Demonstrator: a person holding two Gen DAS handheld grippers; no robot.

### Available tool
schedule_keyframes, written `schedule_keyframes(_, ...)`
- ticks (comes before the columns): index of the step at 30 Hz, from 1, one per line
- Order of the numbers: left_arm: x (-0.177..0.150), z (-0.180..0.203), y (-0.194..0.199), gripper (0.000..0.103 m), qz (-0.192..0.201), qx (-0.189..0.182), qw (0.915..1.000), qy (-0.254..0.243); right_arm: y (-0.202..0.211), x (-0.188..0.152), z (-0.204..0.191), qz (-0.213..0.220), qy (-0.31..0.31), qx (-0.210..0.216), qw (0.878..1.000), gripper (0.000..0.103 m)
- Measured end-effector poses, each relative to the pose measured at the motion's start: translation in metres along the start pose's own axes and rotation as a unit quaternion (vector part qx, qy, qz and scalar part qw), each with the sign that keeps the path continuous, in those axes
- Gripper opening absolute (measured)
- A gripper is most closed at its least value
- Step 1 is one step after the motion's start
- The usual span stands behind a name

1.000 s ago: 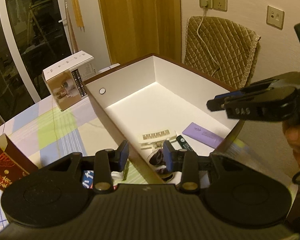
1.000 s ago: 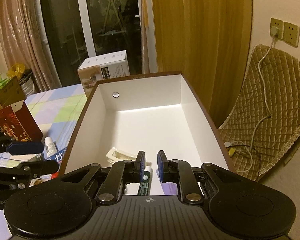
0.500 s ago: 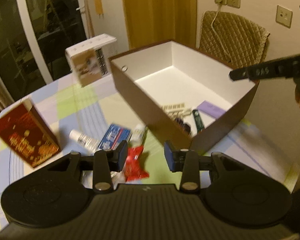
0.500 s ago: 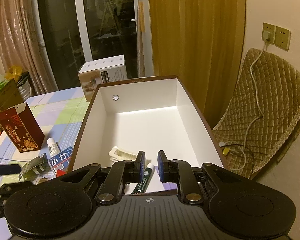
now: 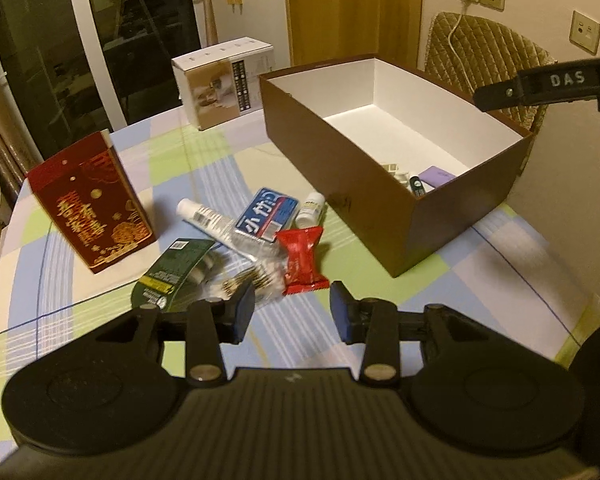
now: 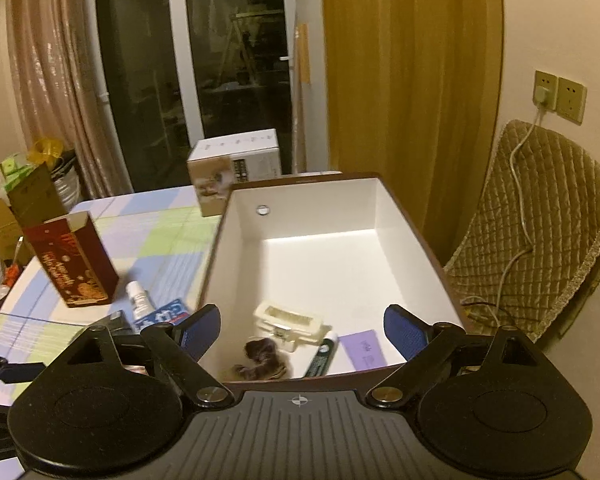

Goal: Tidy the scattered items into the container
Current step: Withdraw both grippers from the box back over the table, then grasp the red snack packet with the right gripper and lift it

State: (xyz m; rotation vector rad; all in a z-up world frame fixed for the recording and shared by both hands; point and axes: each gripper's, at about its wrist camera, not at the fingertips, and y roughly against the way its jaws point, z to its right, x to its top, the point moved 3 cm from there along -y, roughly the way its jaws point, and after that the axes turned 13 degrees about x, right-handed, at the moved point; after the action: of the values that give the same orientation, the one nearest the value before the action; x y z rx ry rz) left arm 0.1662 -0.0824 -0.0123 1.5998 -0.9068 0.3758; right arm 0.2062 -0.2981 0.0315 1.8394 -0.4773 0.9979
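Observation:
A brown box with a white inside [image 5: 340,168] [image 6: 416,240] stands on the table. In it lie a cream holder [image 6: 288,322], a dark scrunchie [image 6: 262,354], a green tube [image 6: 322,354] and a purple card [image 6: 364,346]. On the cloth left of the box lie a red packet [image 5: 302,260], a blue pack [image 5: 268,214], a white tube [image 5: 204,216], a small white bottle [image 5: 311,208] and a green packet [image 5: 172,272]. My left gripper [image 5: 292,314] is open and empty, just before the red packet. My right gripper [image 6: 302,326] is wide open and empty above the box's near end.
A red carton [image 5: 88,204] stands at the left of the table. A white and tan product box [image 5: 224,80] stands behind the brown box. A quilted chair back [image 6: 540,232] is to the right. The table edge is near on the left.
My left gripper has pulled back from over the box to the scattered items on the cloth. My right gripper has opened wide from nearly shut and has risen a little.

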Motion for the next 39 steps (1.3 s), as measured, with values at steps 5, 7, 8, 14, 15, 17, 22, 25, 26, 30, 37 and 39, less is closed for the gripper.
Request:
schedule_keyframes(5, -0.009, -0.011, 0.005, 0.049, -0.001, 0.01, 0.9999, 0.003, 0.009, -0.006, -0.028, 0.0, 0.002, 0.022, 1.0, 0.094)
schedule_keyframes(7, -0.013, -0.016, 0.007, 0.054, -0.001, 0.012, 0.9999, 0.003, 0.011, -0.009, -0.041, -0.001, 0.007, 0.033, 0.999, 0.094)
schedule_keyframes(8, -0.015, -0.018, 0.008, 0.059, -0.001, 0.013, 0.9999, 0.003, 0.011, -0.011, -0.048, -0.001, 0.011, 0.037, 0.999, 0.094)
schedule_keyframes(14, -0.025, -0.03, 0.01, 0.083, -0.001, 0.018, 0.9998, -0.007, 0.008, -0.024, -0.082, -0.012, 0.021, 0.067, 0.997, 0.094)
schedule_keyframes(15, -0.027, -0.032, 0.01, 0.091, -0.001, 0.018, 0.9998, -0.007, 0.006, -0.027, -0.087, -0.015, 0.022, 0.071, 0.997, 0.094)
schedule_keyframes(17, -0.031, -0.036, 0.008, 0.094, -0.001, 0.017, 0.9998, -0.012, 0.001, -0.032, -0.095, -0.021, 0.024, 0.078, 0.996, 0.094)
schedule_keyframes(22, -0.04, -0.045, -0.005, 0.098, -0.009, 0.016, 0.9996, -0.021, -0.014, -0.047, -0.111, -0.035, 0.027, 0.091, 0.995, 0.094)
schedule_keyframes(25, -0.046, -0.052, -0.013, 0.098, -0.01, 0.017, 0.9996, -0.023, -0.025, -0.056, -0.116, -0.045, 0.026, 0.094, 0.994, 0.094)
schedule_keyframes(26, -0.047, -0.054, -0.016, 0.098, -0.008, 0.015, 0.9995, -0.026, -0.029, -0.058, -0.118, -0.047, 0.024, 0.094, 0.994, 0.094)
schedule_keyframes(30, -0.05, -0.057, -0.026, 0.097, 0.014, 0.0, 0.999, -0.042, -0.047, -0.069, -0.122, -0.055, 0.02, 0.084, 0.995, 0.094)
schedule_keyframes(37, -0.051, -0.049, -0.052, 0.095, 0.059, -0.026, 0.9908, -0.119, -0.081, -0.085, -0.126, -0.062, 0.011, 0.065, 0.996, 0.093)
schedule_keyframes(39, -0.054, -0.049, -0.059, 0.093, 0.067, -0.029, 0.9882, -0.134, -0.091, -0.088, -0.127, -0.062, 0.014, 0.062, 0.996, 0.093)
